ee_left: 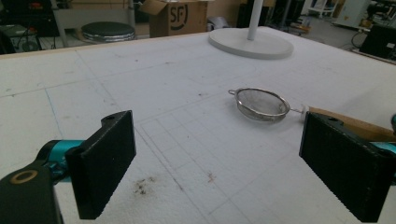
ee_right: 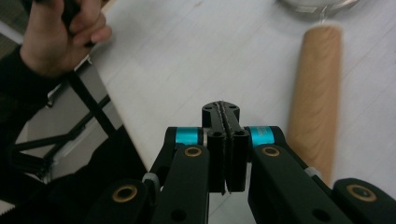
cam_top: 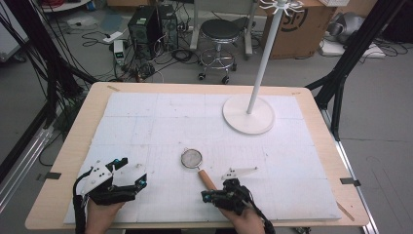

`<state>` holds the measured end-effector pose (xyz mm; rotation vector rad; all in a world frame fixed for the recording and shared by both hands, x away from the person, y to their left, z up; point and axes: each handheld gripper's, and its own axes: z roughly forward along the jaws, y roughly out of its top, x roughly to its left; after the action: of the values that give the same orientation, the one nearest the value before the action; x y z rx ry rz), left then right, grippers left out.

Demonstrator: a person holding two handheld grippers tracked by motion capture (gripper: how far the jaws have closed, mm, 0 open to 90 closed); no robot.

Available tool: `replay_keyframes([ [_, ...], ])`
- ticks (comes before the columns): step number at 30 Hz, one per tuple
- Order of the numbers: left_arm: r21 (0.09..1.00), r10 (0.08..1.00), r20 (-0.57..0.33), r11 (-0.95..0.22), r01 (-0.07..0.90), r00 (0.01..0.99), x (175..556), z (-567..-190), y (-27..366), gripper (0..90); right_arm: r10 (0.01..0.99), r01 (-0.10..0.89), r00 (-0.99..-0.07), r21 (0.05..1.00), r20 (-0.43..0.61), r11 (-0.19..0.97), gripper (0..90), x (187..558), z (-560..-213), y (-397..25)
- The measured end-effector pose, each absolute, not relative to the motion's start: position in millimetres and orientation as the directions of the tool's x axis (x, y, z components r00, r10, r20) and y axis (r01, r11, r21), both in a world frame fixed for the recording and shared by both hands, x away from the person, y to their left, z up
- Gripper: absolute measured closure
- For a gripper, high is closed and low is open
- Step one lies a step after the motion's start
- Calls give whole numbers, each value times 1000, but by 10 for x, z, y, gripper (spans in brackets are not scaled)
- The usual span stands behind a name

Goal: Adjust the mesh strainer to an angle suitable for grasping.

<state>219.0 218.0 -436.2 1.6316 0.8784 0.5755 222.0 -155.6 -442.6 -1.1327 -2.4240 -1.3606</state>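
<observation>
The left gripper is held over the near left part of the white mat, its jaws spread wide with nothing between them; in the left gripper view the gap between the two black jaws frames bare mat and, farther off, one small wire strainer. The right gripper is seen in its own view with jaws pressed together, nothing caught between them, and it is placed at the mat's near edge just beside the strainer's wooden handle. Contact with the handle cannot be told. In the high view the strainer is seen whole: a round mesh bowl near the middle of the mat, its handle angled toward the right gripper. One white stand with a round base and upright pole is set at the far right of the mat. Beyond the wooden table, one stool and one cardboard box are visible on the floor. A hand is shown at the upper left of the right gripper view.
</observation>
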Motion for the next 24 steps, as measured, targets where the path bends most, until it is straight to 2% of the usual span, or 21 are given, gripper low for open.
replay_keyframes([
  [4, 968, 795, -85, -77, 238, 600, 2185, -4359, 2180, 113, 557, 652, -721, 674, 411, 347, 898, 2063, -4454, -1527],
  [14, 967, 799, -83, -80, 242, 596, 2189, -4361, 2188, 113, 623, 683, -677, 651, 393, 331, 900, 2072, -4560, -1709],
  [24, 968, 801, -81, -80, 240, 594, 2185, -4362, 2187, 113, 719, 726, -578, 645, 386, 237, 900, 2434, -4546, -2154],
])
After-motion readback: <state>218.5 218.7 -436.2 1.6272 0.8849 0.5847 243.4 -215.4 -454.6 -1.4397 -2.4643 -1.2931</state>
